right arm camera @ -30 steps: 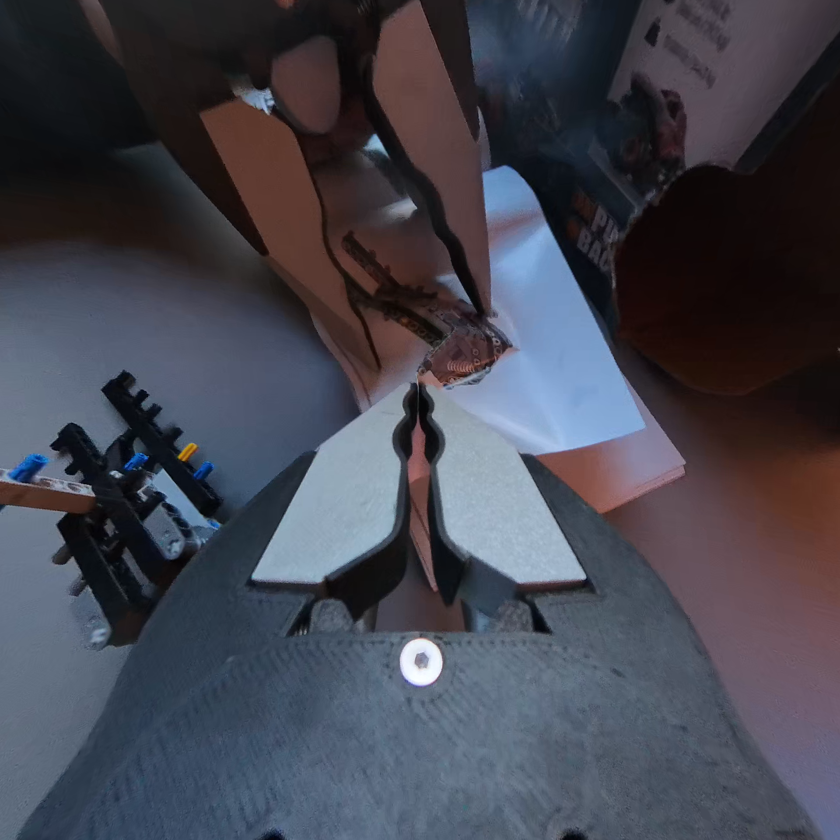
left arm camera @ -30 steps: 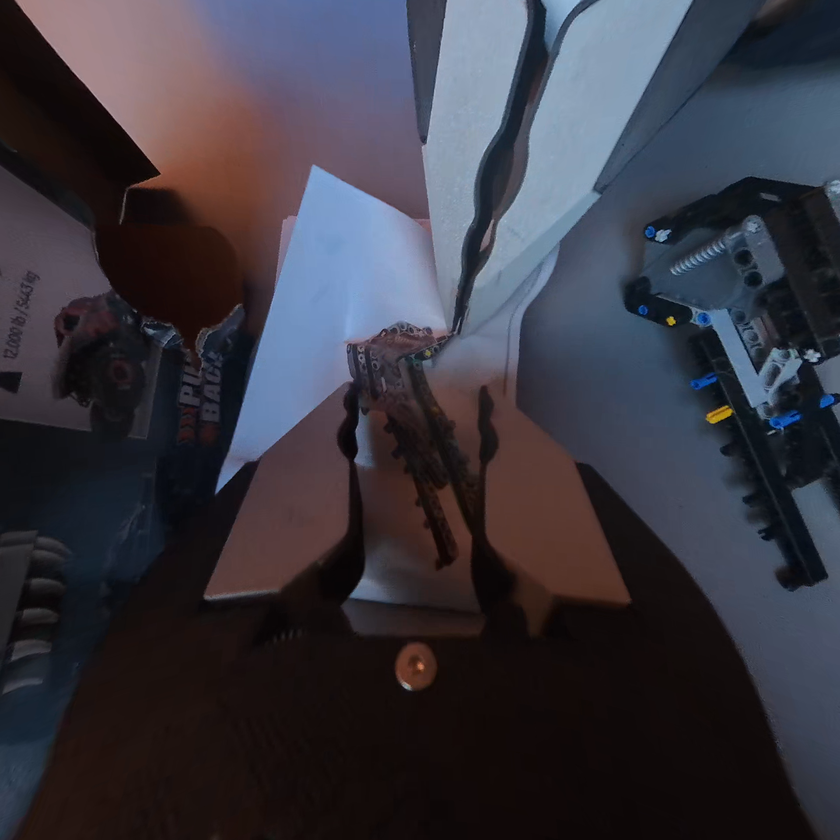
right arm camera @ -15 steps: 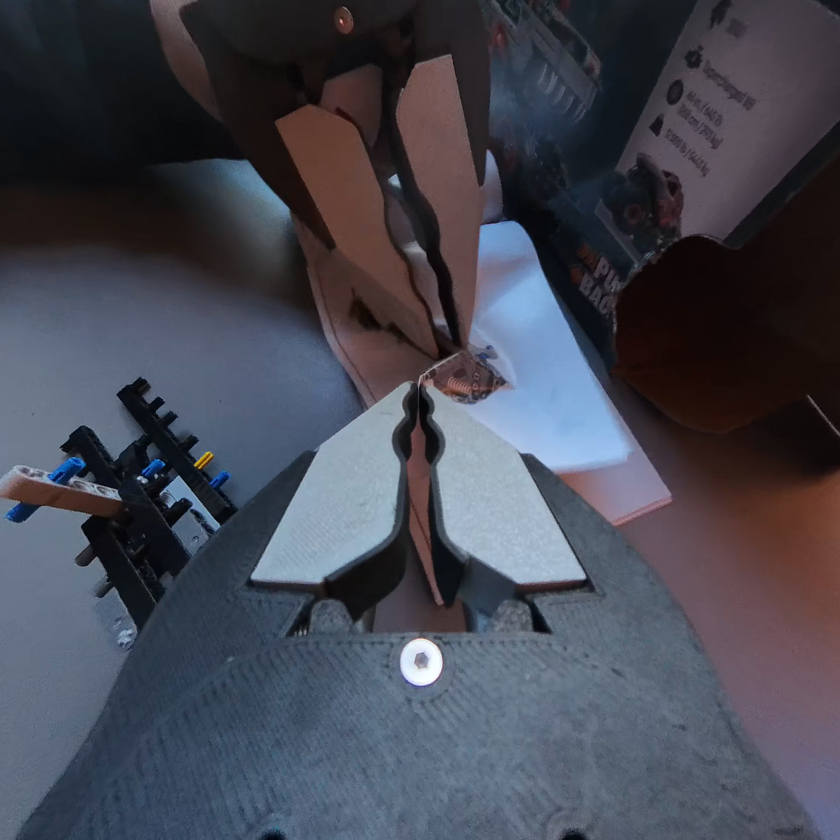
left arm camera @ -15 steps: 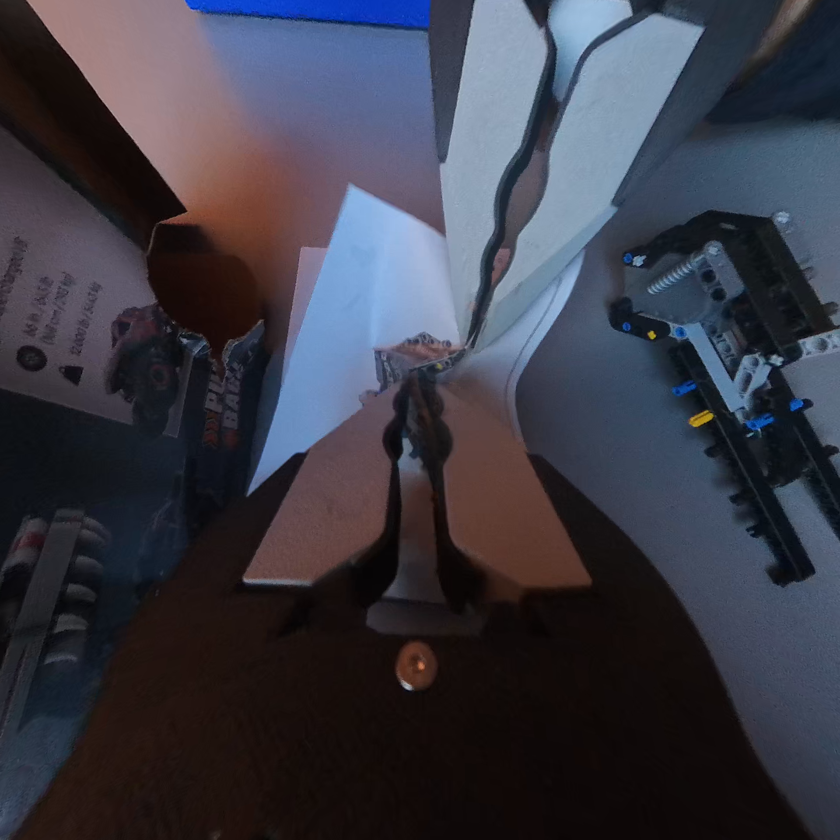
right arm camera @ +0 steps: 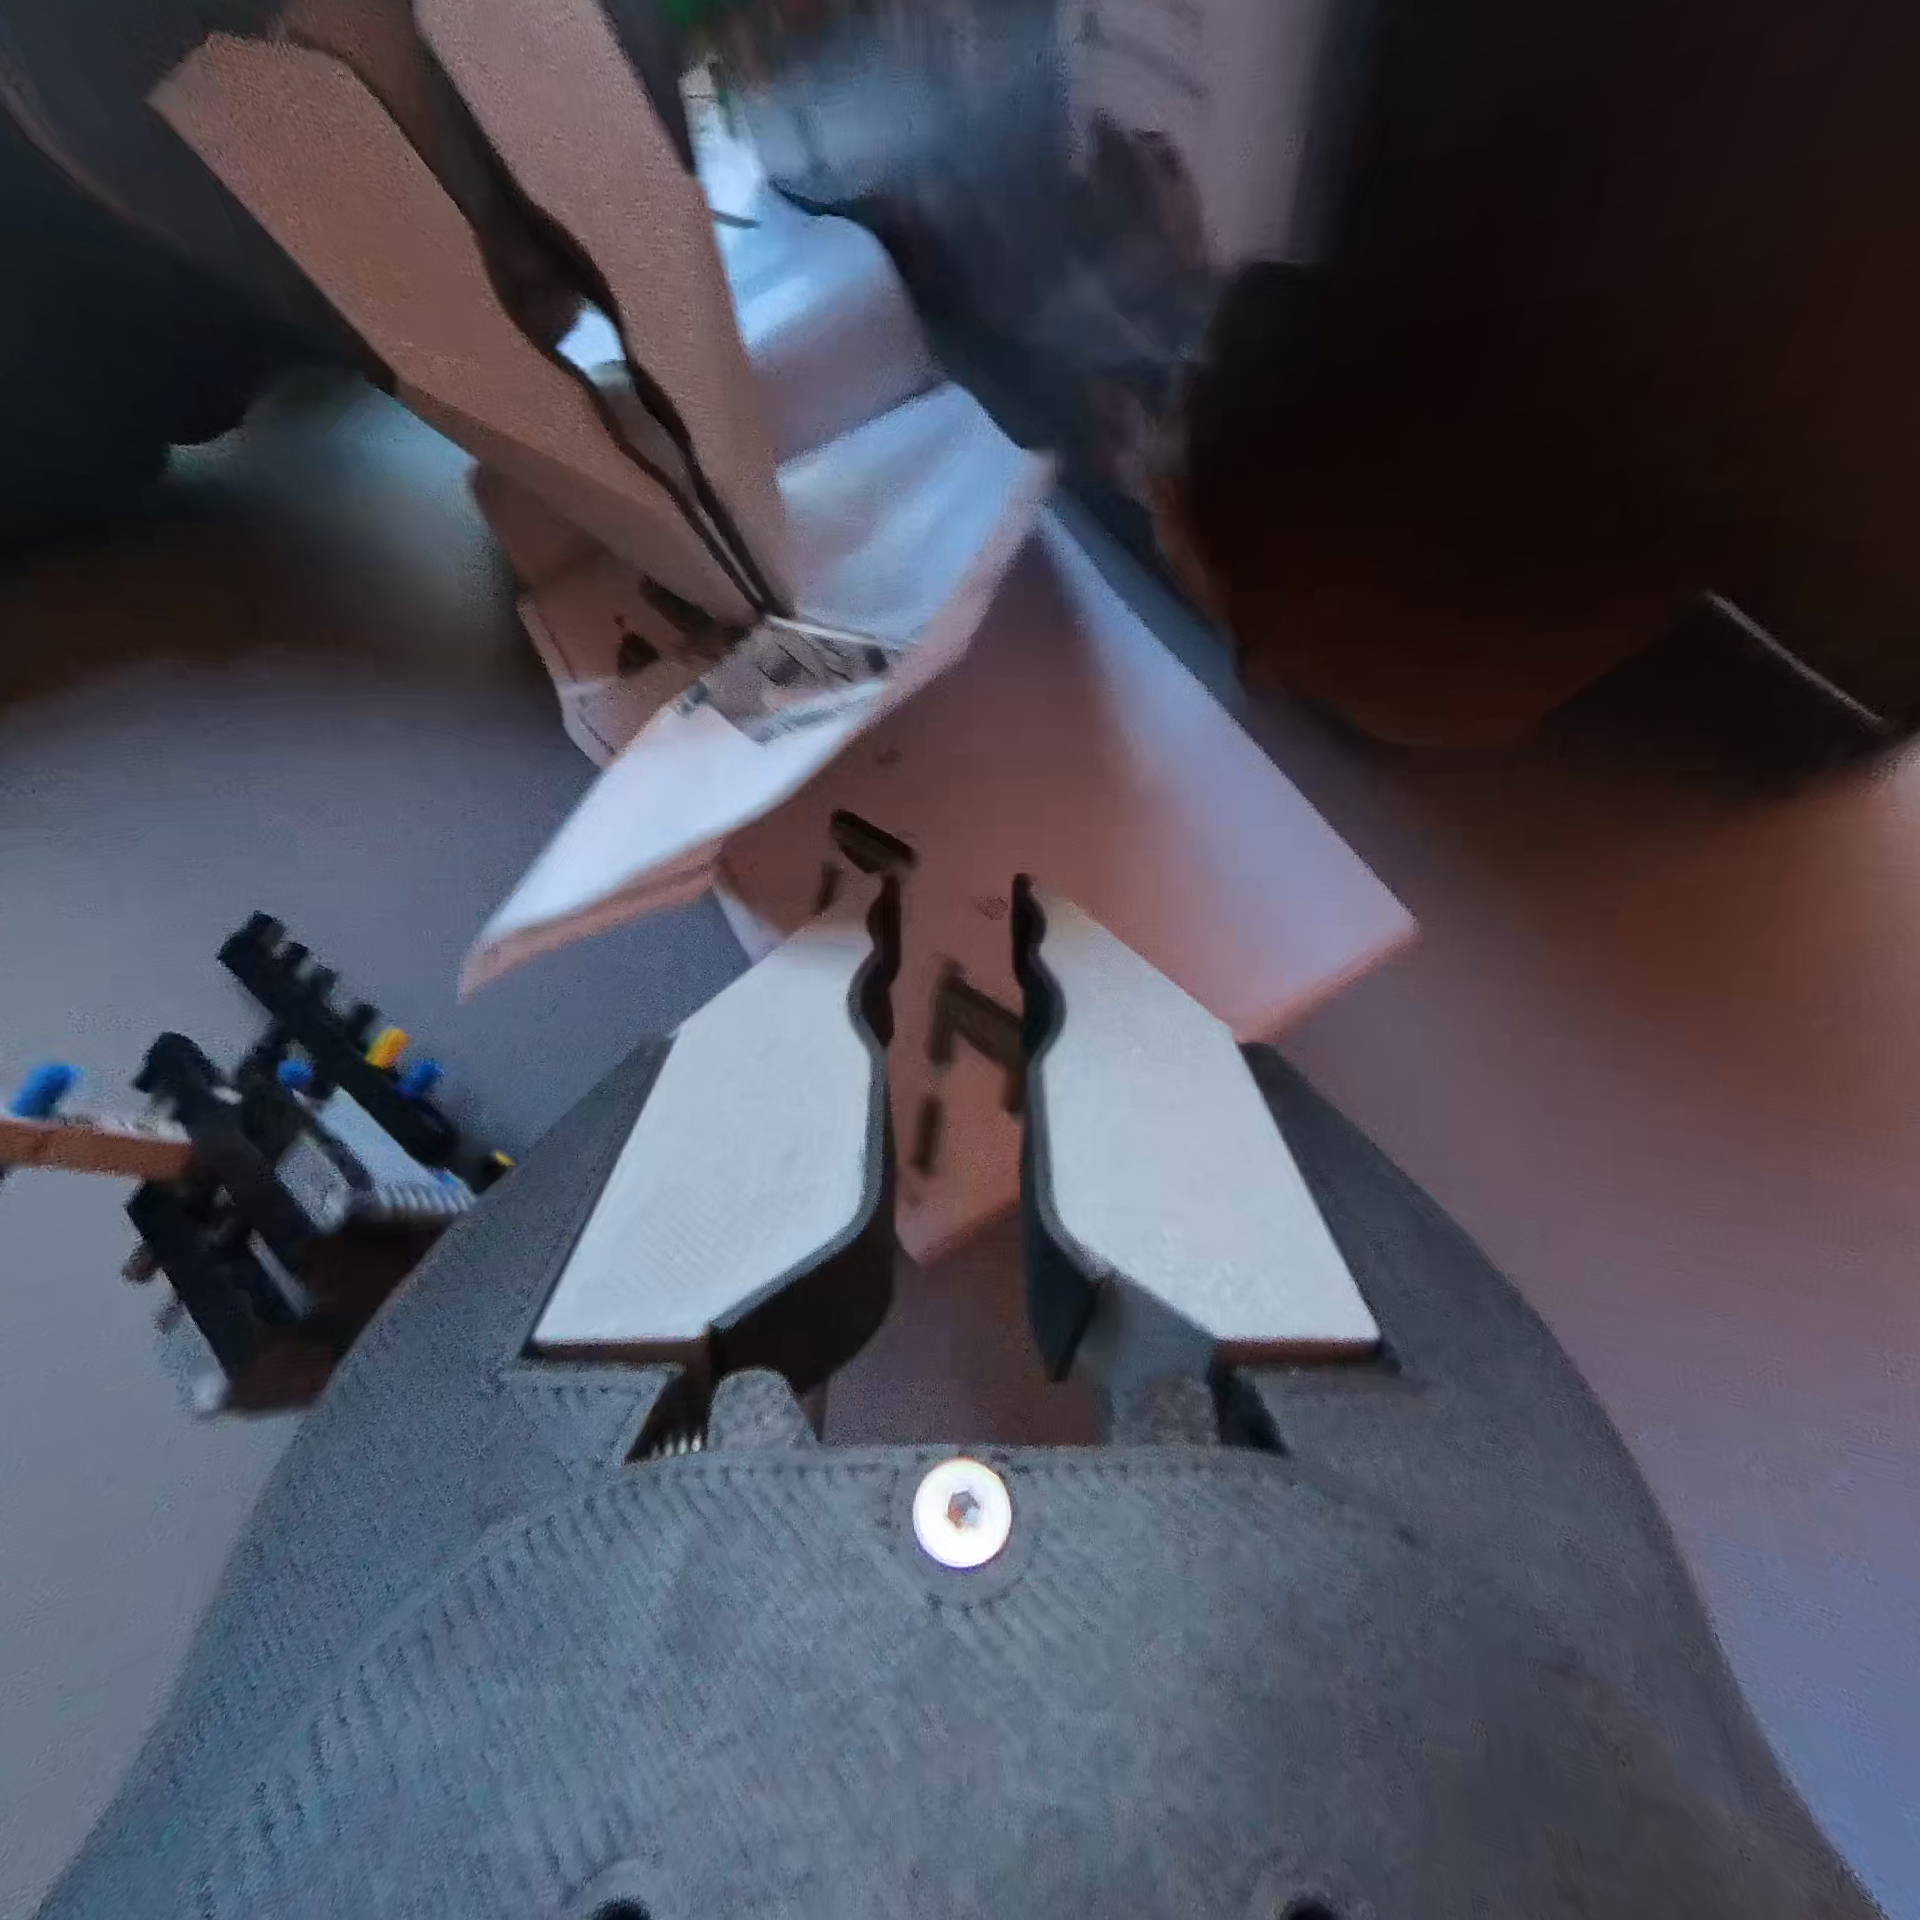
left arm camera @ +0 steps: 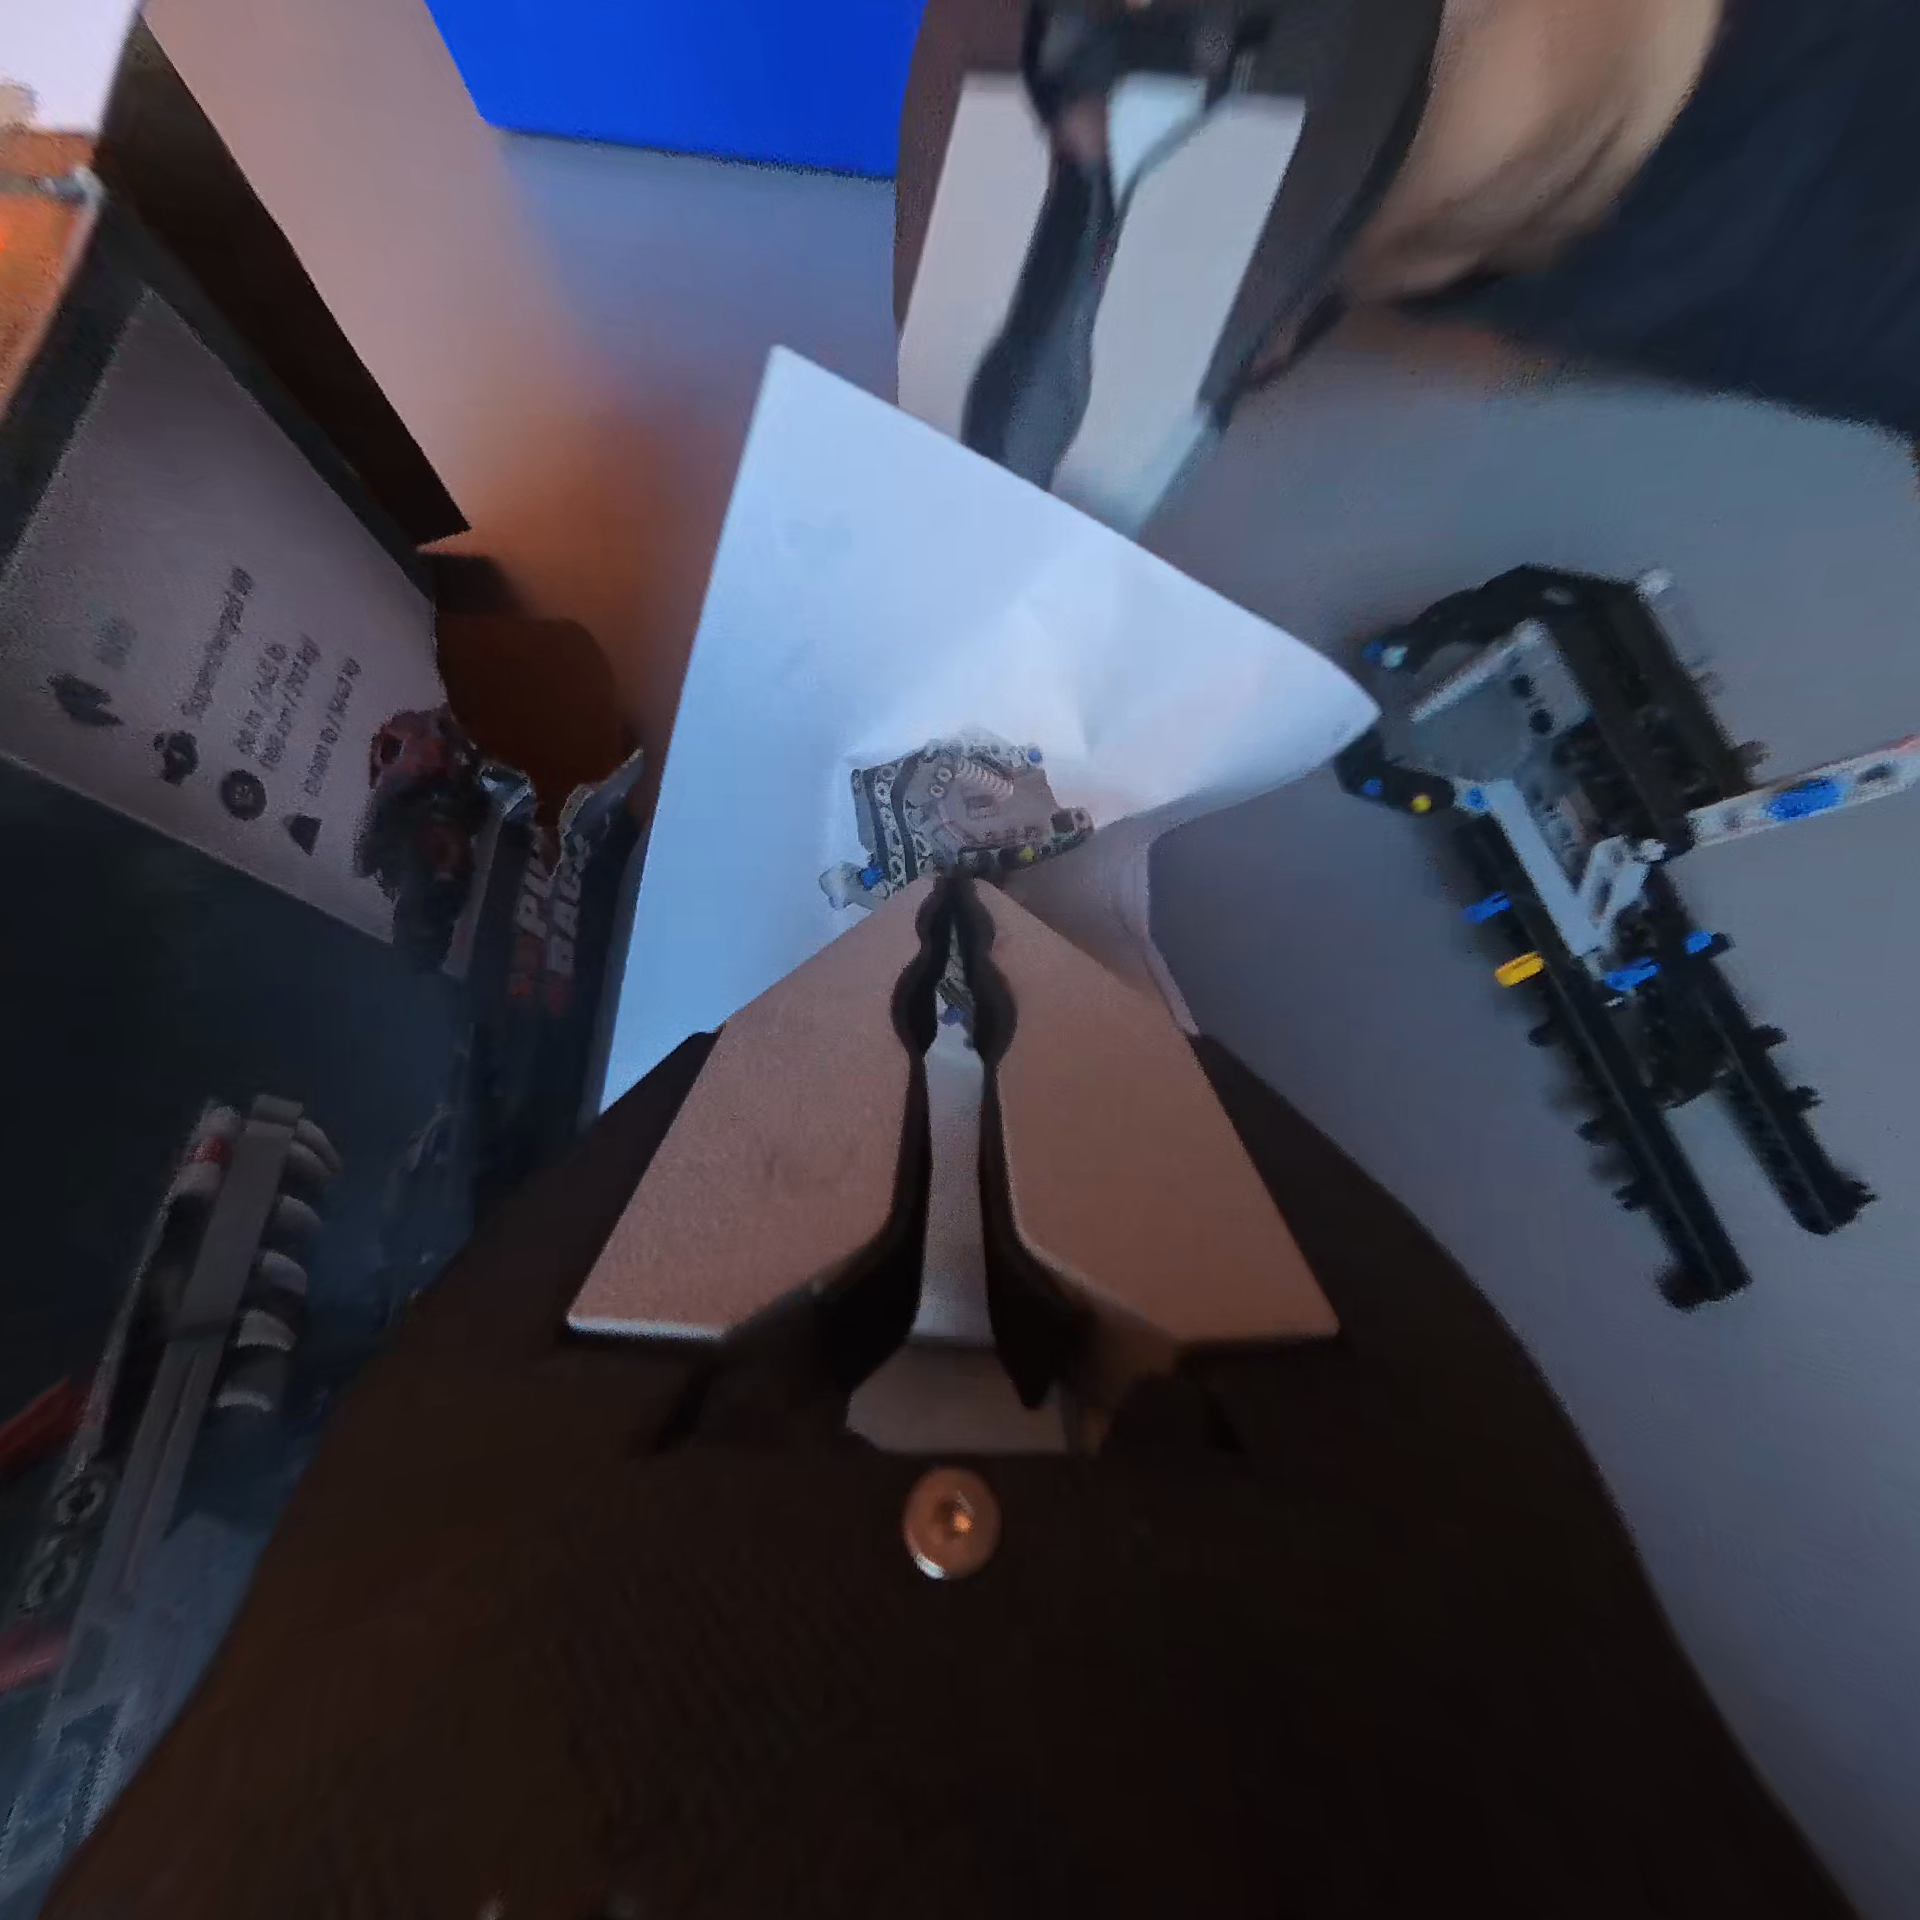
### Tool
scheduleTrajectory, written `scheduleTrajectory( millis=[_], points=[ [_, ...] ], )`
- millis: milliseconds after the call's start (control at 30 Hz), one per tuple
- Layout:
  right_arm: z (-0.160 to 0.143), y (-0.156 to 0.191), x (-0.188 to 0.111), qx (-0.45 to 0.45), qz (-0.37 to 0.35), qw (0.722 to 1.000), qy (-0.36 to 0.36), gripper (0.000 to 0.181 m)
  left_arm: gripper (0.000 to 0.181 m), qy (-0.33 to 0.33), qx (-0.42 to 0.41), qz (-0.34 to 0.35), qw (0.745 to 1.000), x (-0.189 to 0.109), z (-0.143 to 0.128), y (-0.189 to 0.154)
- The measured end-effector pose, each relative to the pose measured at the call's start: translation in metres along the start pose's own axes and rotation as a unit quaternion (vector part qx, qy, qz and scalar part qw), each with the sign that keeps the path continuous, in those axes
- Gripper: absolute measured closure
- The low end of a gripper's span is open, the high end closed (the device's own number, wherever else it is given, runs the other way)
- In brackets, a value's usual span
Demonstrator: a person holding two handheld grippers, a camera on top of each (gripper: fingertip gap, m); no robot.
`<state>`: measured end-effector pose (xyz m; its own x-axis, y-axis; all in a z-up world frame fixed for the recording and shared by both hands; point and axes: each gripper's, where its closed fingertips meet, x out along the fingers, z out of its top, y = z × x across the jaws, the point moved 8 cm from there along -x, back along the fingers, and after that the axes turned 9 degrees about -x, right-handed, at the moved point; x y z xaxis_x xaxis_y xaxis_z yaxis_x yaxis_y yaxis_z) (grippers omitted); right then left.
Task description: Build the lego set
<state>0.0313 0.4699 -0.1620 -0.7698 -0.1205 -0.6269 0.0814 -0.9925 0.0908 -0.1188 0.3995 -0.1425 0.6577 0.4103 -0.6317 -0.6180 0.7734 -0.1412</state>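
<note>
The instruction booklet (right arm camera: 1143,810) lies open on the grey table. My left gripper (left arm camera: 951,899) is shut on the corner of one white page (left arm camera: 935,623) and holds it lifted and folded over. In the right wrist view that gripper (right arm camera: 764,608) comes in from the top, pinching the page (right arm camera: 727,790). My right gripper (right arm camera: 951,894) is open and empty, just above the booklet, a short way back from the page. It shows blurred at the top of the left wrist view (left arm camera: 1081,312). The partly built black and grey lego frame (left arm camera: 1558,831) lies beside the booklet, also in the right wrist view (right arm camera: 291,1143).
The lego set box (left arm camera: 208,675) stands along the left of the left wrist view, its dark open end (right arm camera: 1455,416) close beyond the booklet. A blue surface (left arm camera: 675,73) lies at the table's far edge. A person's arm (left arm camera: 1558,156) is behind the right gripper. Tip to tip, the grippers are about 6 cm apart.
My left gripper closed on the page corner. My right gripper, which was shut on the page, has let go, opened and pulled back. The page has lifted and folded over.
</note>
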Motion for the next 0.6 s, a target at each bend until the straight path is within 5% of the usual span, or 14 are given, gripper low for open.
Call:
scheduleTrajectory(
  millis=[33,133,300,433,533,600],
  points=[
    [0.007,0.007,0.010,-0.005,0.021,1.000,-0.003,0.164,0.181,-0.006,-0.006,-0.008,1.000,-0.003,0.003,-0.003],
    [0.035,0.022,0.028,-0.010,0.061,0.998,-0.027,0.172,0.156,-0.030,-0.020,-0.017,0.999,-0.026,0.023,-0.018],
    [0.090,0.025,0.043,-0.026,0.123,0.991,-0.037,0.168,0.150,-0.113,0.010,0.082,0.990,-0.116,0.043,-0.060],
    [0.106,0.041,0.074,-0.073,0.131,0.988,0.048,0.167,0.138,-0.118,-0.031,0.166,0.979,-0.147,0.007,-0.069],
    [0.102,0.053,0.092,-0.097,0.118,0.986,0.072,0.169,0.094,-0.095,-0.108,0.220,0.965,-0.141,-0.032,-0.048],
    [0.099,0.058,0.101,-0.098,0.125,0.984,0.079,0.169,0.106,-0.083,-0.144,0.204,0.965,-0.141,-0.053,-0.041]
  ],
)
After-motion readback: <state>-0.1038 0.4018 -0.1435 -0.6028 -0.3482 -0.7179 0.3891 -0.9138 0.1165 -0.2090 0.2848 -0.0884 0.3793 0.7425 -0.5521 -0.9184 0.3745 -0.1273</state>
